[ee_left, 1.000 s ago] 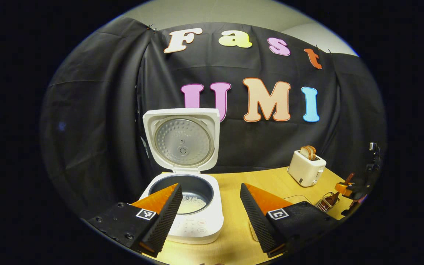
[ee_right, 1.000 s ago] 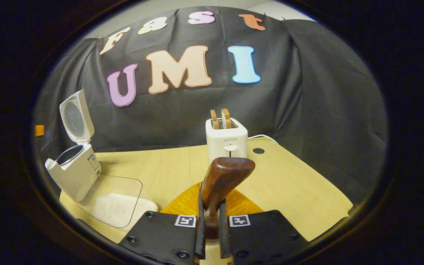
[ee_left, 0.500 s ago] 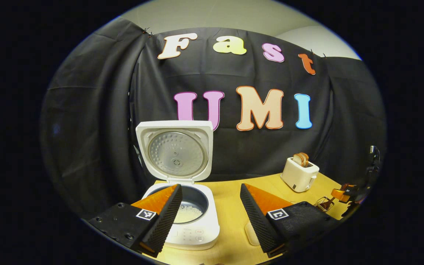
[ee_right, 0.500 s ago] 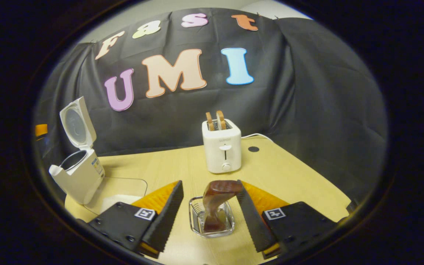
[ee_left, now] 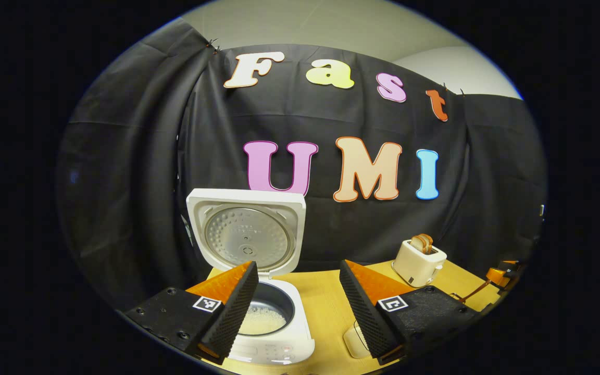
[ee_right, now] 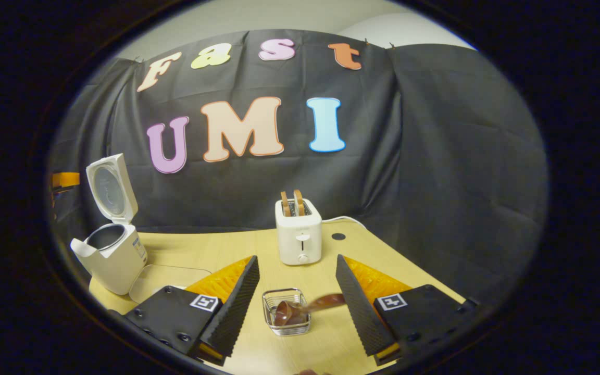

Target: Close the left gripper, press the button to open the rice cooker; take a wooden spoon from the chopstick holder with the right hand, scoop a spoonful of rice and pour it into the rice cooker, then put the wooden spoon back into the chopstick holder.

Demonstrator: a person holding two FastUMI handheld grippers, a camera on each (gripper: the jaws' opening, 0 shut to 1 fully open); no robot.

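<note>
right gripper view: right gripper (ee_right: 297, 299) fingers spread apart, holding nothing
wooden spoon (ee_right: 300, 310): back in the chopstick holder (ee_right: 285, 312), leaning right, between the fingers
left gripper (ee_left: 297, 304): fingers apart, empty
rice cooker (ee_left: 266, 291): lid up, rice (ee_left: 261, 320) in the pot
toaster (ee_right: 298, 234): behind the holder on the table (ee_right: 216, 250)

The white rice cooker (ee_left: 266, 312) stands lid-up just beyond the left gripper's spread jaws, white rice (ee_left: 262, 325) in its dark pot. The brown wooden spoon (ee_right: 305, 308) leans, seemingly blurred, in the wire chopstick holder (ee_right: 285, 311) between the right gripper's parted jaws.
</note>
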